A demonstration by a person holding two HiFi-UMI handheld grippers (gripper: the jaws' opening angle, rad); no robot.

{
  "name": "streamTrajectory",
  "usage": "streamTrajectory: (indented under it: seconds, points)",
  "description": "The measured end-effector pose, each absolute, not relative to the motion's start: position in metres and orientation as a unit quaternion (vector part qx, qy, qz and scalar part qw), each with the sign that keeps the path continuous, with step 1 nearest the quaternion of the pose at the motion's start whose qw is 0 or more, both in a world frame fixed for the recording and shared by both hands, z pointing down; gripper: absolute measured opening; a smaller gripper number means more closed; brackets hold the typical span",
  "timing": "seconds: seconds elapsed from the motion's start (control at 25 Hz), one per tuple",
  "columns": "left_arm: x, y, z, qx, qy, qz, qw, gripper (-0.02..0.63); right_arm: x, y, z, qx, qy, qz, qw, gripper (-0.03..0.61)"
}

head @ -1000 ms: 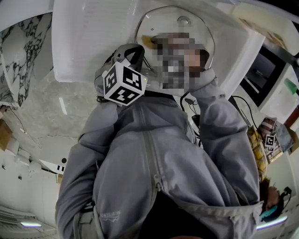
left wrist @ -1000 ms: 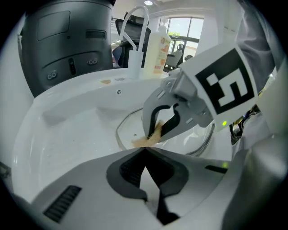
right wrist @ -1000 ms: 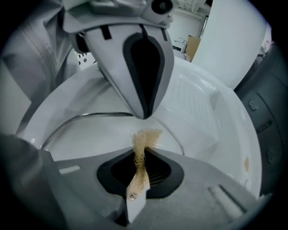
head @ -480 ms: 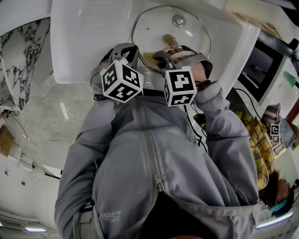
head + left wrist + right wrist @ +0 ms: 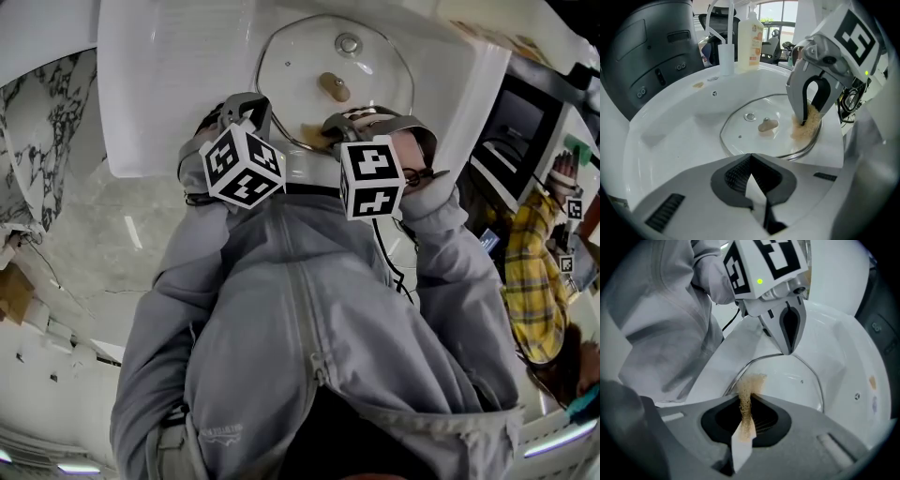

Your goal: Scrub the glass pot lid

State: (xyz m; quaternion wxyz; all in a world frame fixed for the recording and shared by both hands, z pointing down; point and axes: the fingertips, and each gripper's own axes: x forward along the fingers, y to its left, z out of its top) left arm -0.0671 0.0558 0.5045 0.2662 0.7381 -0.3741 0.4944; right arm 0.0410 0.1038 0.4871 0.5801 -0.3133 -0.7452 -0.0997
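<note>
Two hand-held grippers over white sink (image 5: 159, 84). Glass pot lid (image 5: 300, 61) lies knob-up in the basin.

Right hand-held gripper (image 5: 746, 397) pinches tan scrub pad (image 5: 808, 125). In head view the pad sits at the lid's 6 o'clock edge; contact uncertain. Left hand-held gripper (image 5: 751, 158) pressed together, empty, tips by the rim near 7 o'clock.

Judgement: press pad flat, sweep arcs round the knob, and steady the rim with the left so the lid doesn't skate.

Writing: bottle (image 5: 750, 35) at 12 o'clock behind the basin has an orange label, print unreadable. Marker cubes carry patterns only.
</note>
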Motion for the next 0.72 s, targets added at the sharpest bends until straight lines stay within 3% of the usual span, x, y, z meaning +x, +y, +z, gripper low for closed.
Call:
streamTrajectory:
  seconds: [0.36, 0.72]
  points:
    - [-0.064, 0.051, 0.501, 0.734, -0.368, 0.507, 0.264, 0.006, 0.047, 0.017, 0.486, -0.183, -0.788, -0.038, 0.586, 0.032]
    - [-0.058, 0.052, 0.497, 0.733, -0.359, 0.51, 0.272, 0.006, 0.033, -0.081, 0.531, -0.046, -0.79, -0.086, 0.606, 0.032]
